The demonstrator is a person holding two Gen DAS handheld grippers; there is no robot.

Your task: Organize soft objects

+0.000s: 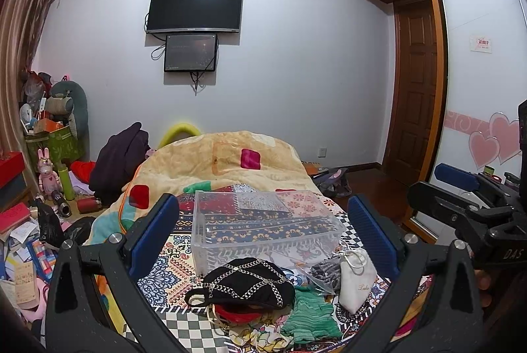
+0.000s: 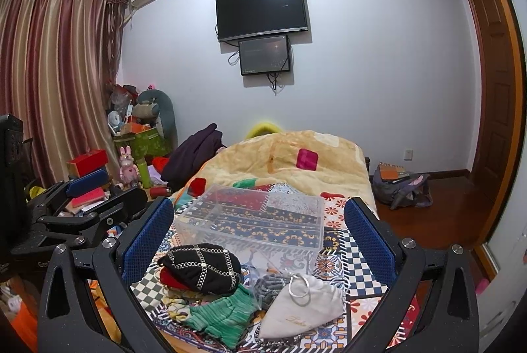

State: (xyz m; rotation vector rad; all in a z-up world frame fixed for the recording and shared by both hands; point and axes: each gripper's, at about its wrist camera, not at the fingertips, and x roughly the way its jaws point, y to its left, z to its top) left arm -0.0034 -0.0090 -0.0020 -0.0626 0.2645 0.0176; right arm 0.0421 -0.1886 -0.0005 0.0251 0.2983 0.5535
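A clear plastic box (image 1: pixel 263 221) (image 2: pixel 253 218) stands empty on the patterned bedspread (image 1: pixel 171 274). In front of it lies a pile of soft things: a black hat with silver chains (image 1: pixel 247 283) (image 2: pixel 204 267), a green knit piece (image 1: pixel 309 316) (image 2: pixel 220 316), a white drawstring pouch (image 1: pixel 355 280) (image 2: pixel 306 307) and a small clear bag of grey fabric (image 1: pixel 322 274). My left gripper (image 1: pixel 263 241) is open and empty above the pile. My right gripper (image 2: pixel 260 241) is open and empty, also above the pile. The right gripper shows at the left wrist view's right edge (image 1: pixel 467 204).
A yellow quilt (image 1: pixel 230 161) covers the far half of the bed. Clutter, boxes and toys fill the floor at left (image 1: pixel 49 204). A backpack (image 2: pixel 402 185) lies on the wooden floor at right. A wardrobe (image 1: pixel 477 89) and door stand on the right.
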